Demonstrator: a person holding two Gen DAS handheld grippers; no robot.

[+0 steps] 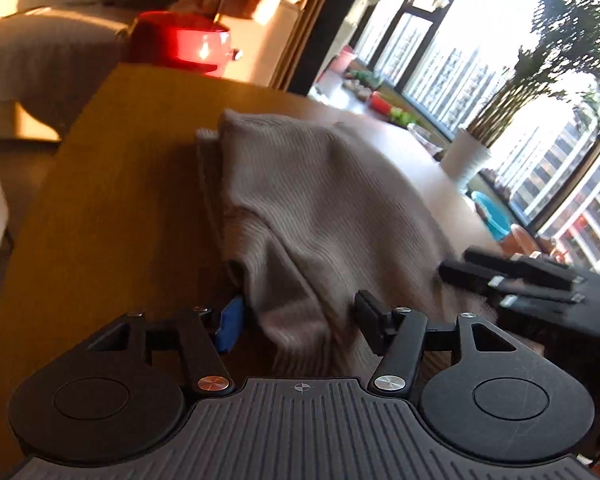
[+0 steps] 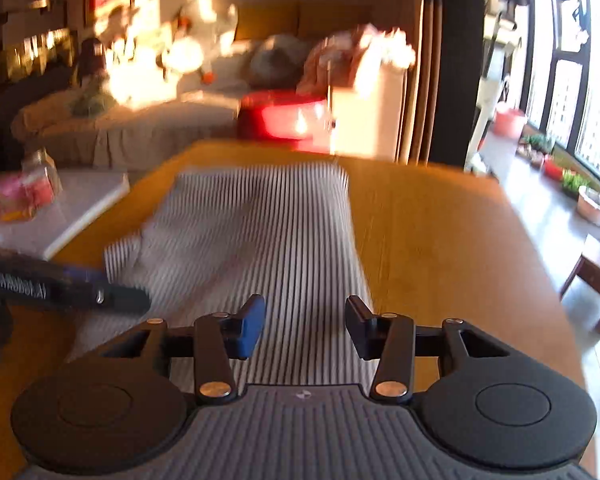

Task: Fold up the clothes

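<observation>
A grey-and-white striped garment (image 1: 320, 208) lies partly folded on the wooden table (image 1: 112, 208); it also shows in the right wrist view (image 2: 260, 232). My left gripper (image 1: 300, 320) is open, its fingers either side of the garment's near bunched edge, nothing clamped. My right gripper (image 2: 306, 326) is open just above the garment's near end. The right gripper also shows in the left wrist view (image 1: 512, 276) at the garment's right edge. The left gripper shows in the right wrist view (image 2: 64, 284) at the left.
A red pot (image 1: 188, 42) stands beyond the table's far edge. A sofa (image 2: 132, 128) is behind. A white slab (image 2: 72, 204) with pink items lies left of the table. A potted plant (image 1: 472, 156) and window are to the right.
</observation>
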